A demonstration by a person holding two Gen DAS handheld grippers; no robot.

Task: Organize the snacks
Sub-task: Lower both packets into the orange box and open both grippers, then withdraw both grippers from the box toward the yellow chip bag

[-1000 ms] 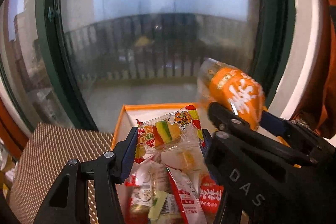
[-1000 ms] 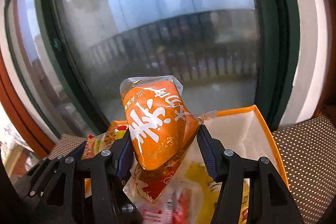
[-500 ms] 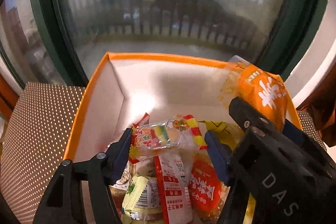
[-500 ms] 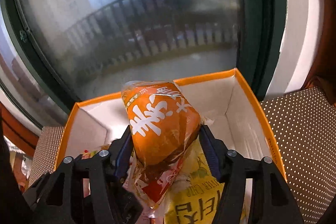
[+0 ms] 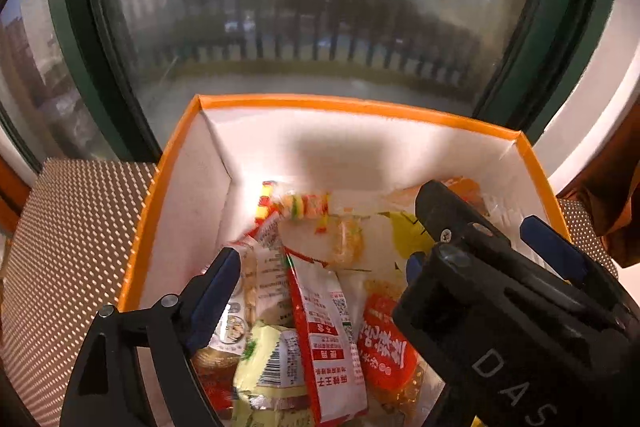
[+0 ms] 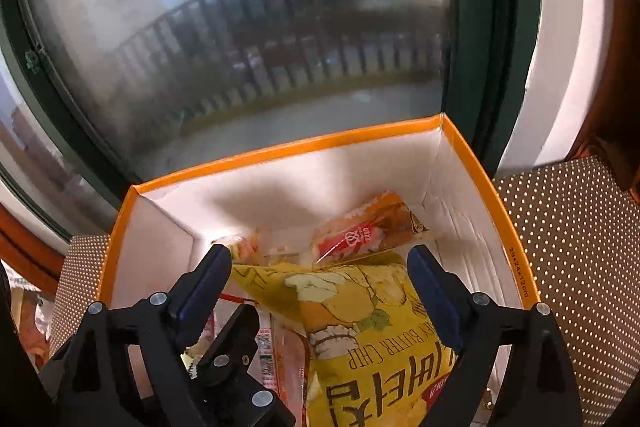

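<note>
My left gripper point(image 5: 320, 267) and right gripper point(image 6: 318, 279) hang over the orange-rimmed box point(image 6: 288, 147), jaws opening, nothing clamped. The striped candy packet point(image 5: 304, 205) lies by the far wall; the orange snack pouch point(image 6: 372, 231) near the far right corner, touching the yellow butter chip bag point(image 6: 360, 311).

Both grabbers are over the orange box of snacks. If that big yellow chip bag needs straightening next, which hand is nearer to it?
Probably the right gripper: the yellow chip bag lies directly beneath its opening, empty jaws. The left gripper hangs over smaller packets.
</note>
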